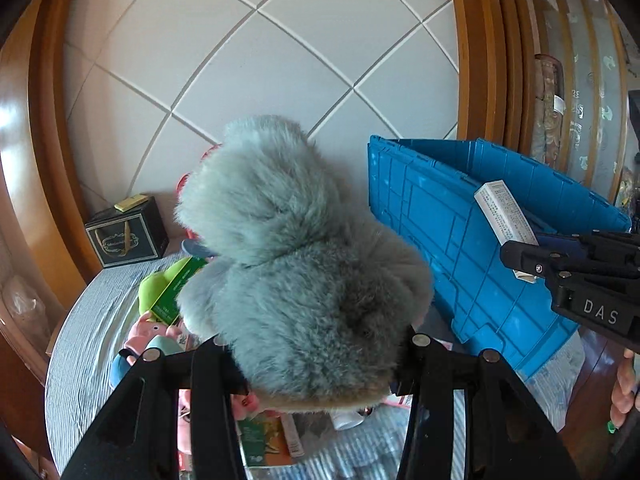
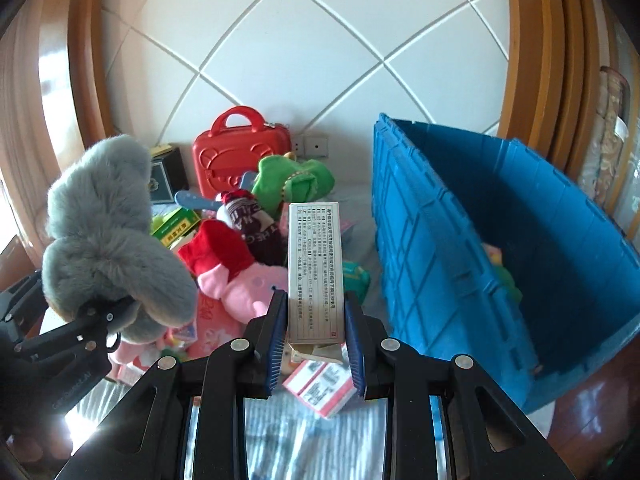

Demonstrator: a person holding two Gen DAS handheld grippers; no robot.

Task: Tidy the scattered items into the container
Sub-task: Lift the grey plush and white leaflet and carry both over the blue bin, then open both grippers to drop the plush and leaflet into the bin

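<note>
My left gripper [image 1: 316, 356] is shut on a fluffy grey plush toy [image 1: 296, 248] and holds it up above the table, left of the blue crate [image 1: 452, 224]; the toy also shows in the right wrist view [image 2: 108, 236]. My right gripper [image 2: 316, 320] is shut on a tall grey-white printed carton [image 2: 314, 268], held upright just left of the blue crate [image 2: 460, 232]. In the left wrist view the carton [image 1: 506, 214] hangs over the crate's near wall. Scattered toys and boxes lie on the striped cloth below.
A red toy case [image 2: 240, 152], a green plush [image 2: 296, 180], a pink pig plush [image 2: 244, 284], a green box [image 2: 176, 228] and pink-white boxes [image 2: 320, 388] lie on the table. A dark gift box [image 1: 128, 232] stands at the back left. The wall is close behind.
</note>
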